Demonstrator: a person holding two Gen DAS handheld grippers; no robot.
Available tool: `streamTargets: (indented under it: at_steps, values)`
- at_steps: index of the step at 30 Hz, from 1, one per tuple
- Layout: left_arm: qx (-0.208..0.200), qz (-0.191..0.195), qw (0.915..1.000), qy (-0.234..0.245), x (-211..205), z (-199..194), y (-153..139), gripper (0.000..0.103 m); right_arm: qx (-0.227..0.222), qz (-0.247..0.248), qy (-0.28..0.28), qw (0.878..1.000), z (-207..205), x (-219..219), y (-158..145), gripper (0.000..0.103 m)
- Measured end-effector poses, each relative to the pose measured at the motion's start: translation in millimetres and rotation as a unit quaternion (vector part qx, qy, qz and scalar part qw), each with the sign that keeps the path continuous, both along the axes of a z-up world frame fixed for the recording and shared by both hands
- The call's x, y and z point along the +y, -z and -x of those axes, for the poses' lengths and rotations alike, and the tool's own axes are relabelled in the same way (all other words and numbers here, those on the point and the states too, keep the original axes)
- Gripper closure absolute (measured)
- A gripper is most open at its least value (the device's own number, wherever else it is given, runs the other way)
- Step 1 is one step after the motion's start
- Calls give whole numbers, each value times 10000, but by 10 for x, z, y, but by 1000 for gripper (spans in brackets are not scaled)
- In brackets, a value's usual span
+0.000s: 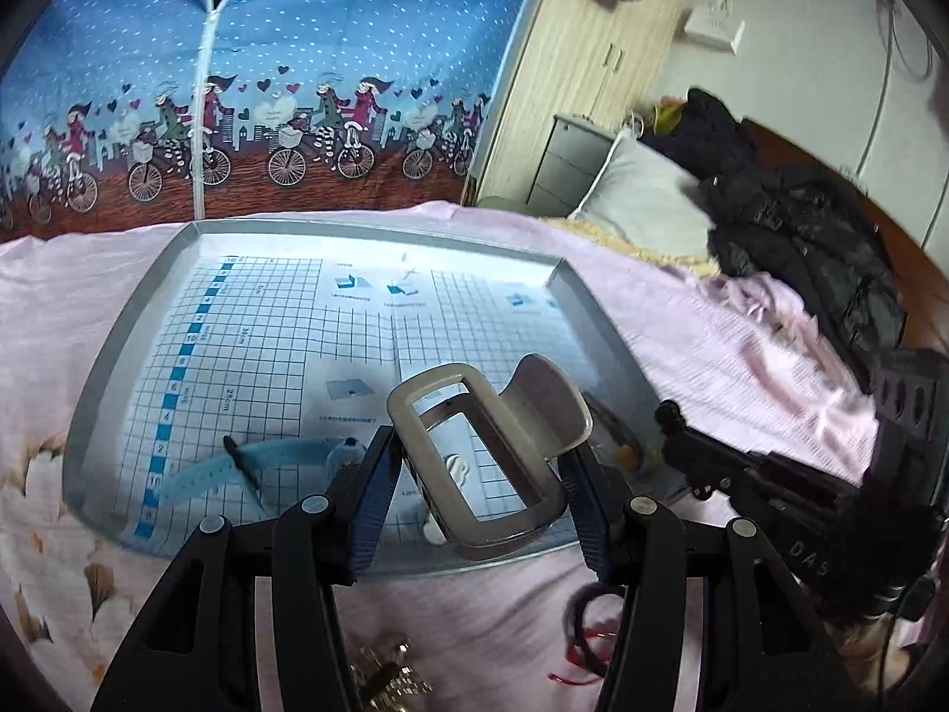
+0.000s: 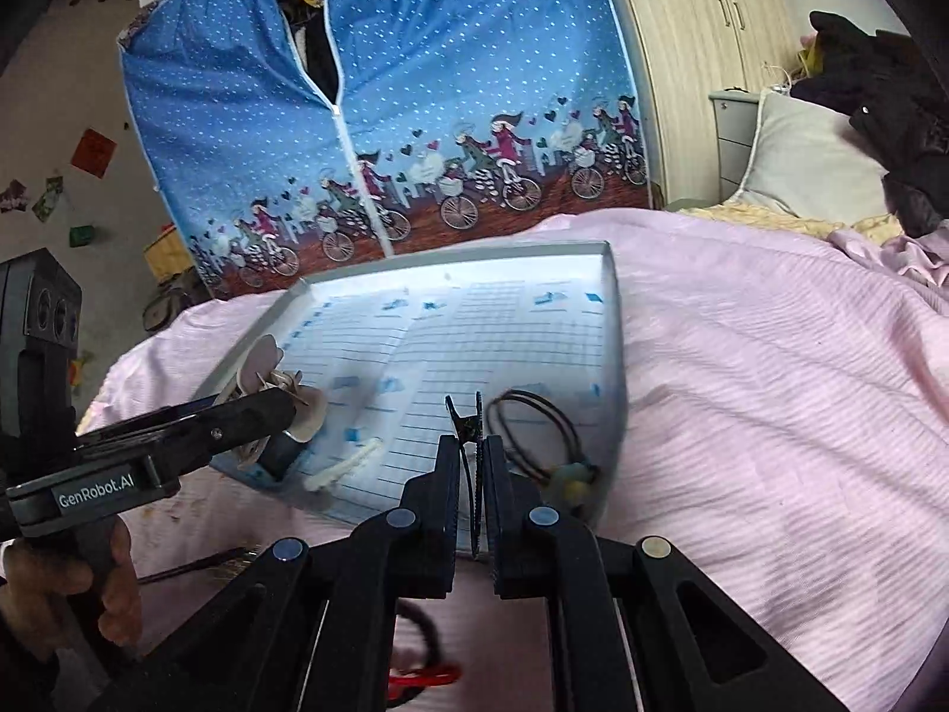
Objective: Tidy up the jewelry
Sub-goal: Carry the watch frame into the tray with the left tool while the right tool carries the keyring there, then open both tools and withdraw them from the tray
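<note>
With the left tongs (image 1: 483, 463) gripping the claw clip (image 1: 474, 457) and the right tongs (image 2: 471, 474) pinching the black clip (image 2: 468, 433), lower both gently into the tray (image 1: 118, 350).

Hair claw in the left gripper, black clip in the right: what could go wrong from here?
The hair claw is wide and sits skewed between the left gripper fingers, so it may twist out. The thin black clip in the right gripper could land on the hair ties and tangle. The tray rests on soft bedding and may shift.

Left gripper (image 2: 284, 409) reads "GenRobot.AI"; tray (image 1: 118, 344) "25cm".
</note>
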State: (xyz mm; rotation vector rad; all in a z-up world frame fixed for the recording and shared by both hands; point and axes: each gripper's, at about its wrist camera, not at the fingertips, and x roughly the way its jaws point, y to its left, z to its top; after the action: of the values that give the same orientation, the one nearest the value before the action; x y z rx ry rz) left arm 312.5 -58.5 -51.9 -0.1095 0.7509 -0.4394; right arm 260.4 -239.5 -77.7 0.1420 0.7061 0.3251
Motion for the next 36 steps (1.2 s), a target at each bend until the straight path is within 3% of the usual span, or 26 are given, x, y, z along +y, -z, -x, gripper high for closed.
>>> streamTargets:
  at_steps: [4,12,17,19,21,23,27,29,30,32,36]
  values:
    - [117,-346,9992,173,-85,-82,189,55,177,156,72,9997,-54,-27,160,95]
    - [237,-385,9989,146,-72,-93,273,54,204,191,88,9996,-37,-21,178,95]
    - [324,-446,9984,84,-73,-88,247,50,120,125,106,9998,-3,-39,105,88]
    - [344,-382,9986,84,-69,-72,219,44,13,108,143,9998,26,-51,33,77]
    - [259,-374,9989,60,-72,-26,158,35,-117,115,172,9997,67,-63,-51,72]
    - [95,-426,9990,-10,-69,35,83,33,-281,168,211,9992,123,-75,-152,69]
    - [-134,-350,9992,-168,-14,180,-91,28,-583,211,308,9976,273,-112,-322,48]
    - [-360,-214,9986,-310,56,302,-209,7,-730,207,330,9966,359,-117,-401,36]
    - [-512,-133,9978,-395,102,380,-277,4,-782,188,333,9962,388,-121,-434,30]
    - [-723,9,9962,-490,178,507,-410,3,-900,112,311,9954,487,-128,-514,25]
    - [-1053,140,9926,-593,311,781,-687,3,-1174,32,181,9929,696,-96,-689,0]
